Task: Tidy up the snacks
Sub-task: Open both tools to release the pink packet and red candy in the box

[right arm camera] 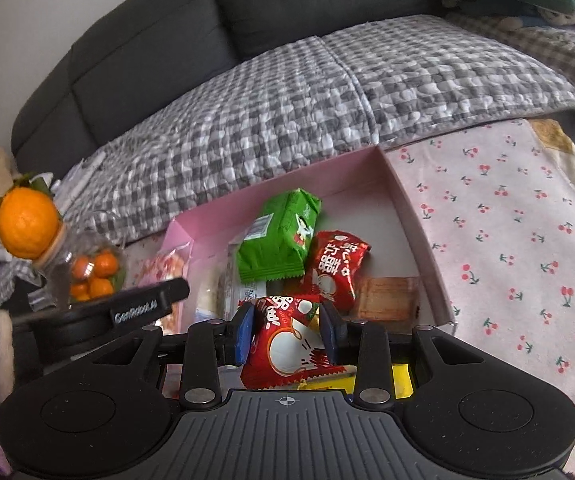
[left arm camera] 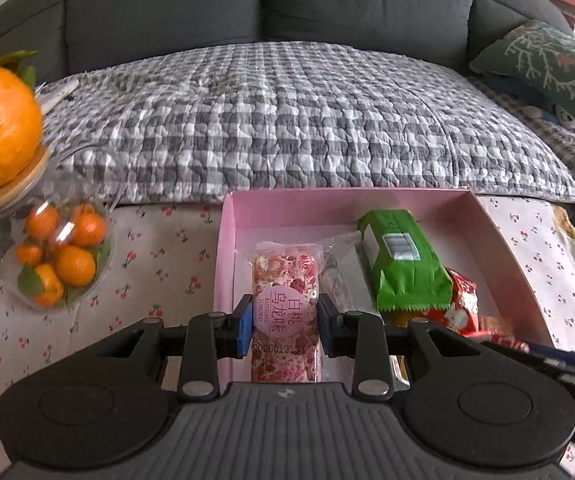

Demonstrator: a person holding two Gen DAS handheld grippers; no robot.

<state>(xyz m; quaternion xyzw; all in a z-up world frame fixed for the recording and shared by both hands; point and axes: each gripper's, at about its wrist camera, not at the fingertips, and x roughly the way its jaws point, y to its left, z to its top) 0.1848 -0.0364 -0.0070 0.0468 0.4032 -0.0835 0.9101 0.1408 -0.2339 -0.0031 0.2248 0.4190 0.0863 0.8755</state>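
Cherry-print cloth (right arm camera: 507, 240), pink box (left arm camera: 347, 204); left claw (left arm camera: 285, 320) clamped on pink nougat bar (left arm camera: 285, 280), right claw (right arm camera: 287, 330) on red packet (right arm camera: 287, 344).

Left gripper (left arm camera: 285, 326): black body, ribbed grey top plate with small cross mark, two round black discs at sides, black link arms with silver rivets, blue pads (left arm camera: 243, 330) on fingers. Right gripper (right arm camera: 287, 330): same build, blue pads (right arm camera: 244, 332), silver rivets. White lettering "GenRobot.AI" on neighbouring black unit.
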